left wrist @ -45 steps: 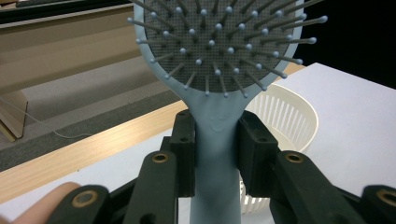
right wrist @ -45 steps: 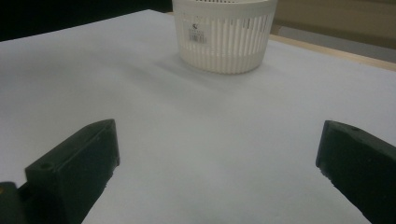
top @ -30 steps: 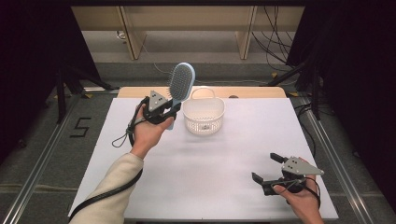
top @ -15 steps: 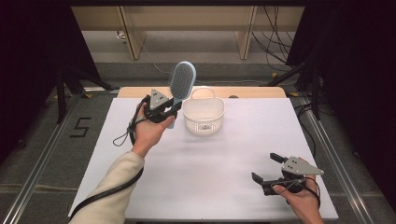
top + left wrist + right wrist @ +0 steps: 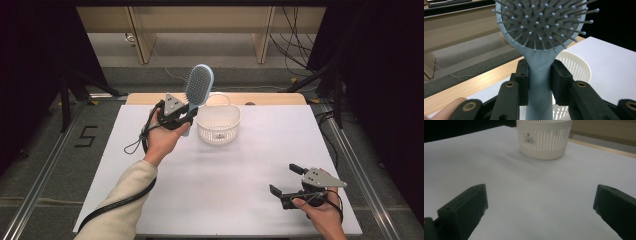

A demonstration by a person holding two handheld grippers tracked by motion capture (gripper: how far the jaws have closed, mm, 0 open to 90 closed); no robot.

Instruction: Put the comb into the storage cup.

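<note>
A light blue hairbrush (image 5: 198,86) stands upright in my left gripper (image 5: 184,119), bristle head up, just left of the white slotted basket (image 5: 218,124). In the left gripper view both pads press on the handle of the hairbrush (image 5: 539,82) below the bristle pad, with the basket (image 5: 576,70) behind it. My right gripper (image 5: 282,181) rests near the table's front right corner, jaws wide apart. In the right gripper view bare white table lies between its two fingertips (image 5: 466,207), and the basket (image 5: 544,138) stands farther off.
The white table top (image 5: 225,170) ends in a wooden strip (image 5: 270,99) at the far edge. Dark stands and cables (image 5: 305,55) lie on the floor beyond. A floor mark "5" (image 5: 86,136) sits left of the table.
</note>
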